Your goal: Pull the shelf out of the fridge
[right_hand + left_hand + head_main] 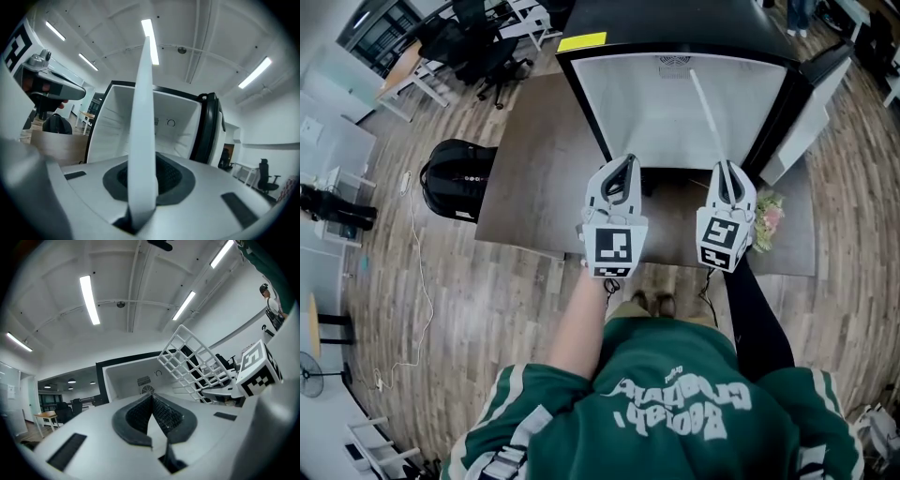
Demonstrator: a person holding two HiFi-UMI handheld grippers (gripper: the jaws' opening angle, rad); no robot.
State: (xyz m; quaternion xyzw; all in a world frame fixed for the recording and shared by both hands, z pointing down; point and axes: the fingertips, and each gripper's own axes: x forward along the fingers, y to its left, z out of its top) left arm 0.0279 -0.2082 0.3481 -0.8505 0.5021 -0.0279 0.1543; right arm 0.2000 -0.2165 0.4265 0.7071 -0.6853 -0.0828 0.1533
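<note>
1. As seen from the head: shows the right gripper [724, 169] clamped on the shelf [703, 108], which runs edge-on ahead of its fingers toward the open fridge [656, 112]; shows the left gripper [622, 161] alongside, closed and empty.
2. As seen from the left gripper [151, 397]: shows fingertips [140, 413] pressed together on nothing; places the shelf [192, 359], a tilted white grid, ahead and right of them, apart.
3. As seen from the right gripper [140, 164]: shows fingers [171, 176] gripping the shelf [143, 117], which rises between them; places the fridge [117, 126] beyond the fingertips.
</note>
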